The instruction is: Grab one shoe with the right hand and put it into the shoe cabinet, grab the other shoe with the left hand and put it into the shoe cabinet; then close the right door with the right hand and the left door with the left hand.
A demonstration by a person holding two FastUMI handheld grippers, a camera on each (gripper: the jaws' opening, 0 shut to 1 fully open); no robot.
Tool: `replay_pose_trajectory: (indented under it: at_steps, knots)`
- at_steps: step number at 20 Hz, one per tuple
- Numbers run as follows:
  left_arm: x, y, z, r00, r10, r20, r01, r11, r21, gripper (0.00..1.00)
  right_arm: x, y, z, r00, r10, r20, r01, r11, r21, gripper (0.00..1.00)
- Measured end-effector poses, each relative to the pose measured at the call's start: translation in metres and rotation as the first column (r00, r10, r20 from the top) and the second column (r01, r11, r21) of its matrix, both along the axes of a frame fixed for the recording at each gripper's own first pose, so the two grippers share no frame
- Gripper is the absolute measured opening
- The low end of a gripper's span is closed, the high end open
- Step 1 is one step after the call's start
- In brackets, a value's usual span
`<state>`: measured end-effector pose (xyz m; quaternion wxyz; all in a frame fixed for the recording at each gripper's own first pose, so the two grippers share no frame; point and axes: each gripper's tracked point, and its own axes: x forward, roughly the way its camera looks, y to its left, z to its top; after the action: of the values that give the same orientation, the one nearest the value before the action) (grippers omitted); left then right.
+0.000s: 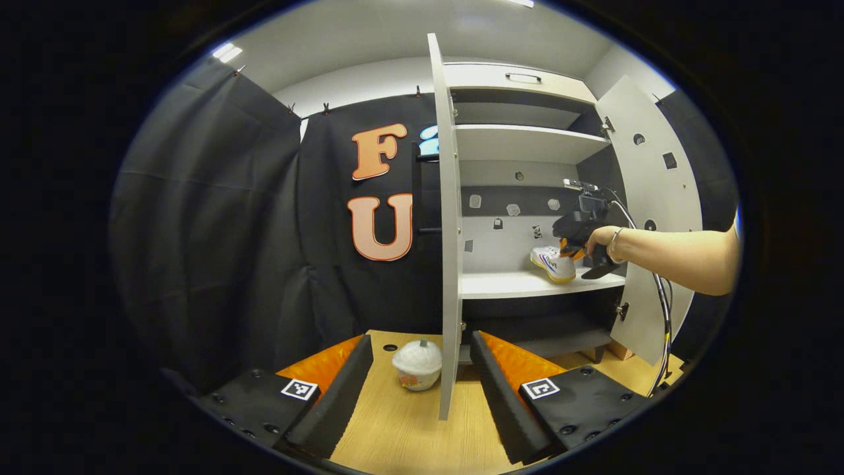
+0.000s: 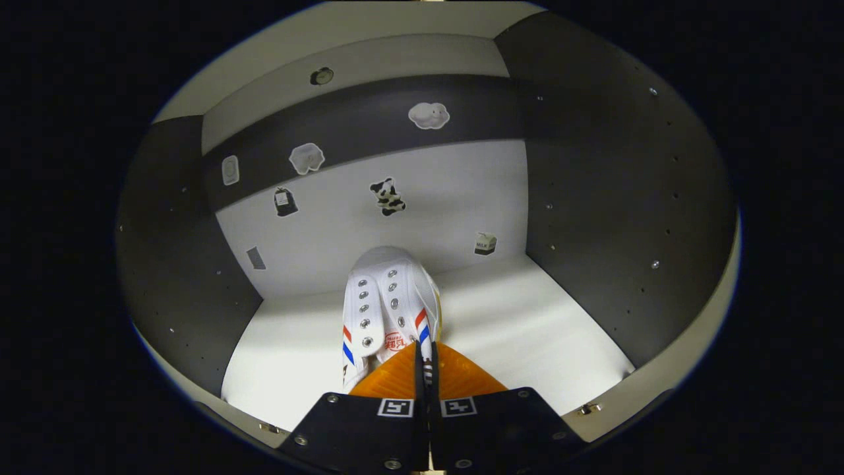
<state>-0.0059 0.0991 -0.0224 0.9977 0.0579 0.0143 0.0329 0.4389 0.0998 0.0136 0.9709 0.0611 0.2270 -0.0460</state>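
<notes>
Holding your right gripper [image 2: 422, 353] inside the shoe cabinet [image 1: 527, 142], you have its fingers pressed nearly together on the rear edge of the white shoe [image 2: 386, 310]; that shoe, with its red and blue stripes, points toe-first toward the cabinet's back wall and sits on the white middle shelf [image 2: 527, 316], nearer the shelf's front edge than its back; from your left gripper view the same shoe [image 1: 552, 262] lies toward the right end of that shelf [image 1: 508, 284], with the right gripper [image 1: 572, 249] and your hand [image 1: 601, 239] at it; your left gripper [image 1: 422, 389] has its fingers spread wide with nothing between them, low over the wooden floor board [image 1: 402, 429]; the other shoe [image 1: 417, 364] rests on that board, toe toward you, just beside the lower edge of the open left door [image 1: 448, 231]; the right door [image 1: 649, 198] also stands open, swung well out from the cabinet's right edge.
</notes>
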Motion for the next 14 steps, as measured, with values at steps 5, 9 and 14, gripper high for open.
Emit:
replay_pose_trajectory:
  at_steps: [5,9,14]
  knots:
    - [-0.002,-0.004,-0.001,1.0,0.011,-0.002,-0.011,1.0,0.001,0.97,0.008,0.002,-0.005,1.0,-0.02,-0.002,0.02,0.999,0.025,0.12]
    - [-0.003,-0.017,-0.004,1.0,-0.013,0.0,0.013,1.0,-0.001,0.96,-0.021,0.006,0.033,0.992,0.019,0.124,-0.019,1.0,-0.002,0.27]
    - [0.005,-0.042,-0.017,0.996,-0.081,-0.027,0.081,0.997,-0.004,0.99,-0.104,0.001,0.052,0.969,0.057,0.24,-0.057,0.998,-0.011,0.48]
